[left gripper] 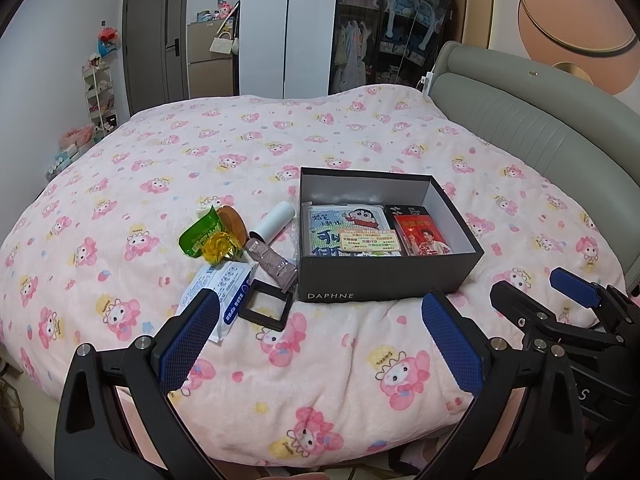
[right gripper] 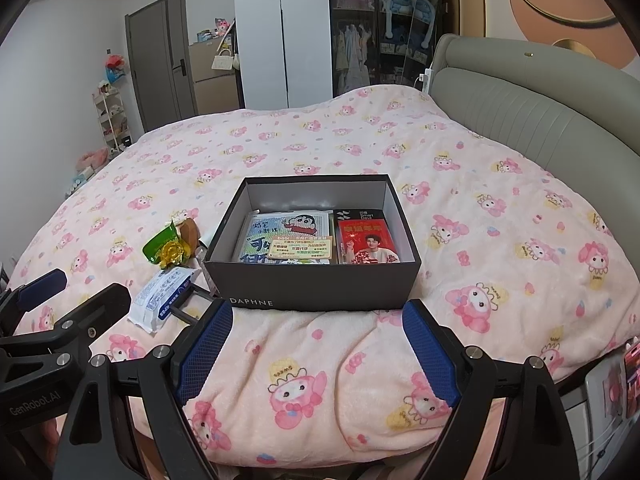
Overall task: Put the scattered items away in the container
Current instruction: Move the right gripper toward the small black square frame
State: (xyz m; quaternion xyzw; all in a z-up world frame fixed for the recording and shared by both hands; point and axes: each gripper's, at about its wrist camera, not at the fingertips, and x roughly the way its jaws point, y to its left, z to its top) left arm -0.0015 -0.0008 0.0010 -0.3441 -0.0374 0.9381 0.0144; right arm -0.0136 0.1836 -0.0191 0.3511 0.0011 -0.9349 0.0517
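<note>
Both claws, left [left gripper: 320, 336] and right [right gripper: 316, 344], are held wide apart and empty over the bed [left gripper: 280, 152]. "DAPHNE" is printed on the box [right gripper: 316, 288], set lengthwise across the bed, items [left gripper: 224, 248] scattered just left.

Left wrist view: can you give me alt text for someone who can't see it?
An open dark shoebox sits on a pink cartoon-print blanket, already holding cards and booklets. Left of it lie loose items: a green snack packet, a white wipes pack and a black square frame. The left gripper hovers open and empty in front.
</note>
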